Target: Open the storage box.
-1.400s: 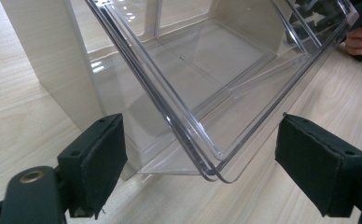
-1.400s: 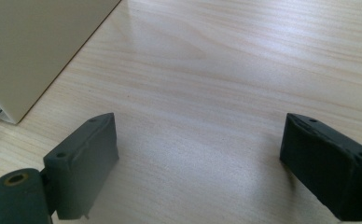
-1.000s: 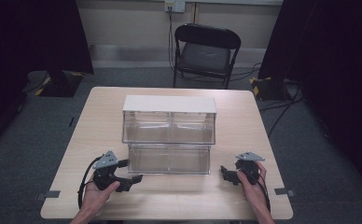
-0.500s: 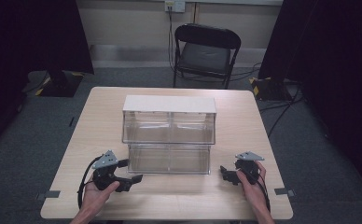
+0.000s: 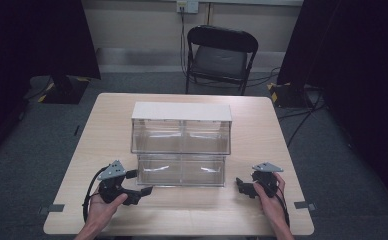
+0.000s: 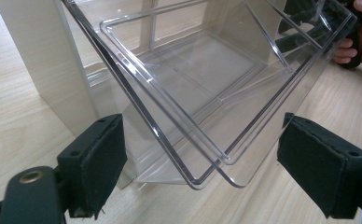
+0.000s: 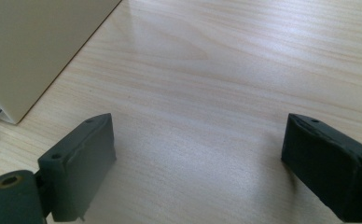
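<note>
left gripper [image 5: 144,190] sits near front-left of the table [image 5: 107,125], held in the left hand [image 5: 102,205], jaws spread wide, nothing between them. its tips point toward the lower left corner of the clear drawer unit [image 5: 181,142]. in the left gripper view the pads [image 6: 97,163] frame the corner of a clear plastic bin [image 6: 207,84], close but not touching, bin looks empty. drawer unit stands mid-table, two tiers of clear bins, pale top panel [image 5: 182,111], beige side wall [image 6: 44,60]. right gripper [image 5: 241,185] rests near front-right of the table in the right hand [image 5: 269,197], just beside the unit's right side, apart from it. its jaws wide apart too, holding nothing; right gripper view has bare wood between pads [image 7: 83,158], unit's beige corner [image 7: 34,42] at upper left. black folding chair [image 5: 221,57] behind the table.
</note>
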